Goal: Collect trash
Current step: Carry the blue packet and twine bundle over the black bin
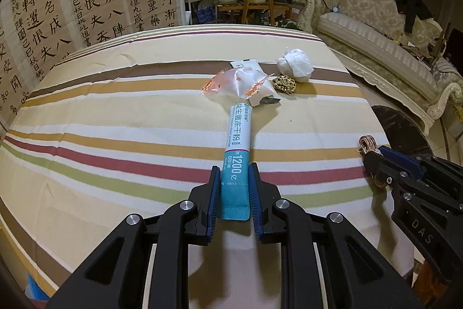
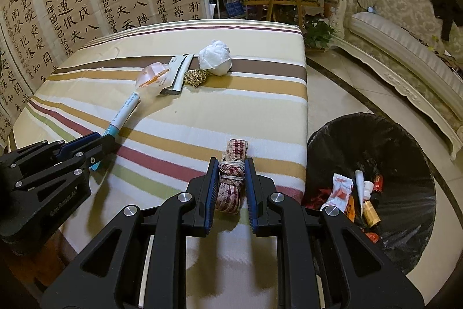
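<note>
My left gripper (image 1: 233,187) is pinched on a teal-and-white powder sachet (image 1: 237,155), clamping its teal end while the white printed length sticks out ahead, above the striped tablecloth (image 1: 115,135). My right gripper (image 2: 231,184) is pinched on a rolled bundle of red-checked ribbon (image 2: 231,187) tied round with pale string; its loose end pokes out past the fingertips. This bundle sits over the cloth's near right part, close to the table edge. Beyond the sachet's tip, toward the far side of the cloth, the remaining litter lies in a cluster: a clear wrapper with orange print (image 1: 235,81), a torn white packet (image 1: 264,100) partly under it, a small gold-patterned wad (image 1: 285,84), and a crumpled white tissue ball (image 1: 295,65) farthest right. Off the cloth's right edge, on the tiled floor, stands a bin with a black liner (image 2: 405,141), already holding wrappers and a small bottle.
</note>
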A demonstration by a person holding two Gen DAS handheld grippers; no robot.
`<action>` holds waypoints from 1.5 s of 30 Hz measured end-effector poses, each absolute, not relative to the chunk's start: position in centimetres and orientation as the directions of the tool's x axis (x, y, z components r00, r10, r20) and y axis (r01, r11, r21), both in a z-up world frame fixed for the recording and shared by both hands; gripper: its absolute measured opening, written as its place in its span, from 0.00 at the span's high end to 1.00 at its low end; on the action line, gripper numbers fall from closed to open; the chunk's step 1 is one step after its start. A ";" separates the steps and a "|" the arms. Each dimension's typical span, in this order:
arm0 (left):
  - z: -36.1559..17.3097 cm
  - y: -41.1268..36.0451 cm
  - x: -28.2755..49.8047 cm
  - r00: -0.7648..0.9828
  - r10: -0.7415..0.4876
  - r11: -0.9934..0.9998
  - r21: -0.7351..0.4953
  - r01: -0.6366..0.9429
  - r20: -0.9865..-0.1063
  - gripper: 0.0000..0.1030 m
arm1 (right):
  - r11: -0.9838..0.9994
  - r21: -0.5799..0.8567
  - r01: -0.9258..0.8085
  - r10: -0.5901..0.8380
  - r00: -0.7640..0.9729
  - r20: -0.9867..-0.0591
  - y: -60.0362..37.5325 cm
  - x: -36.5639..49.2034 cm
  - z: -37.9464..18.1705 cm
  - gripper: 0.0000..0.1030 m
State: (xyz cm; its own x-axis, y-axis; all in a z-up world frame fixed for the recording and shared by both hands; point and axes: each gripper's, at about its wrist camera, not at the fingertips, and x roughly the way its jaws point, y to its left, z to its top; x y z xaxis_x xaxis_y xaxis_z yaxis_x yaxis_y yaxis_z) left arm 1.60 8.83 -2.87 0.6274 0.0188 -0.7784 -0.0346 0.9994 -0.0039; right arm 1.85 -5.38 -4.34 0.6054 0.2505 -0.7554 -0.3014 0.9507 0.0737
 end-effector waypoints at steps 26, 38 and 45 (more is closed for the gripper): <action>-1.2 5.1 -0.8 0.703 0.018 1.000 -0.001 -0.026 -0.711 0.80 | 0.973 0.044 -0.226 0.188 0.672 -0.716 -9.5 -0.7 -3.0 0.83; -0.9 -0.2 0.0 0.733 -0.016 0.999 0.022 0.042 -0.680 0.80 | 0.995 0.037 -0.091 0.092 0.725 -0.683 -15.4 -0.9 -2.8 0.83; -1.4 -4.3 0.7 0.733 -0.058 0.993 0.037 0.113 -0.678 0.80 | 0.999 0.048 -0.012 0.041 0.729 -0.683 -18.9 -0.7 -3.5 0.83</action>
State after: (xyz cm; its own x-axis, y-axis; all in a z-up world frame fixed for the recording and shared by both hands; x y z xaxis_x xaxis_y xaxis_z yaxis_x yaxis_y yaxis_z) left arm 0.65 -4.28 -1.37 0.7326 -0.0581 -0.6782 0.1131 0.9929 0.0371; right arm -0.66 -18.91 -3.53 0.7290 0.0413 -0.6832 -0.0117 0.9988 0.0479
